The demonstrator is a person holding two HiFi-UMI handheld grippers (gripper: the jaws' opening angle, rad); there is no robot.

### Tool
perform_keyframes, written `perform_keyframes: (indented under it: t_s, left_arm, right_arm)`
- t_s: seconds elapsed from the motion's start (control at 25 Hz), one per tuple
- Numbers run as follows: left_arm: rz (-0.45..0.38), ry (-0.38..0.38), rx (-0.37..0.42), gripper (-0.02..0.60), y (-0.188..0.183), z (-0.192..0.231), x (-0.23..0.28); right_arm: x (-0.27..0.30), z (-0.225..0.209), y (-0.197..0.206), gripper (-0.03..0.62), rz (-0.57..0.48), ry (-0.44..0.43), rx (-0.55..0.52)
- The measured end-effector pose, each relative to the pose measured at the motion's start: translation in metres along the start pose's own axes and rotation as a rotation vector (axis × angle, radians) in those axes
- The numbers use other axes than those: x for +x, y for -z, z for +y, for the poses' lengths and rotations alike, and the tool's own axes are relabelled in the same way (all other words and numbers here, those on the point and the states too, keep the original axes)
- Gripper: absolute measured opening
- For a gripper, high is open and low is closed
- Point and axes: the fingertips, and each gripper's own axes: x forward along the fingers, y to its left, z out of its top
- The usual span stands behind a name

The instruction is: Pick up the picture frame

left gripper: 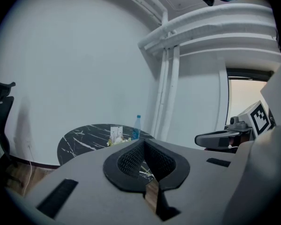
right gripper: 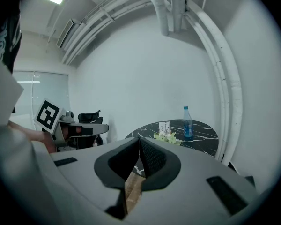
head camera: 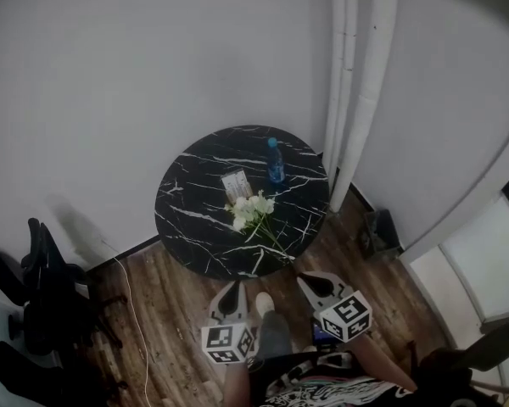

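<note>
We hold both tools low in front of us, above the wood floor (head camera: 165,312) and short of the table. The left gripper (head camera: 232,287) has its jaws pressed together with nothing between them, and so does the right gripper (head camera: 309,281). Each points toward the round black marble table (head camera: 187,227) in the corner. On its near side lies a bunch of white flowers (head camera: 253,210), stems trailing toward us. Just behind the blooms stands the picture frame (head camera: 237,184), upright near the table's middle, well apart from both grippers. A blue water bottle (head camera: 275,161) stands to its right, a little farther back. White pipes (head camera: 356,83) run up the wall behind the table, and a black chair (head camera: 34,287) sits off to our left.
</note>
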Motion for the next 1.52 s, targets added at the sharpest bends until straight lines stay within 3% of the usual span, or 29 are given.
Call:
perform_keyframes:
  t_s: [0.48, 0.8, 1.24, 1.52]
  left_arm:
    - [0.027, 0.081, -0.011, 0.014, -0.047, 0.107, 0.136]
    - [0.076, 0.133, -0.027, 0.014, -0.05, 0.169, 0.213]
    - [0.109, 0.205, -0.04, 0.014, -0.042, 0.189, 0.273]
    - [0.134, 0.172, -0.052, 0.014, -0.029, 0.2, 0.285]
  right_arm:
    - [0.151, -0.078, -0.04, 0.018, 0.06, 0.081, 0.077]
    - [0.243, -0.111, -0.048, 0.018, 0.12, 0.102, 0.072]
    - [0.266, -0.152, -0.042, 0.018, 0.157, 0.173, 0.115]
    - [0.274, -0.166, -0.04, 0.02, 0.167, 0.159, 0.088]
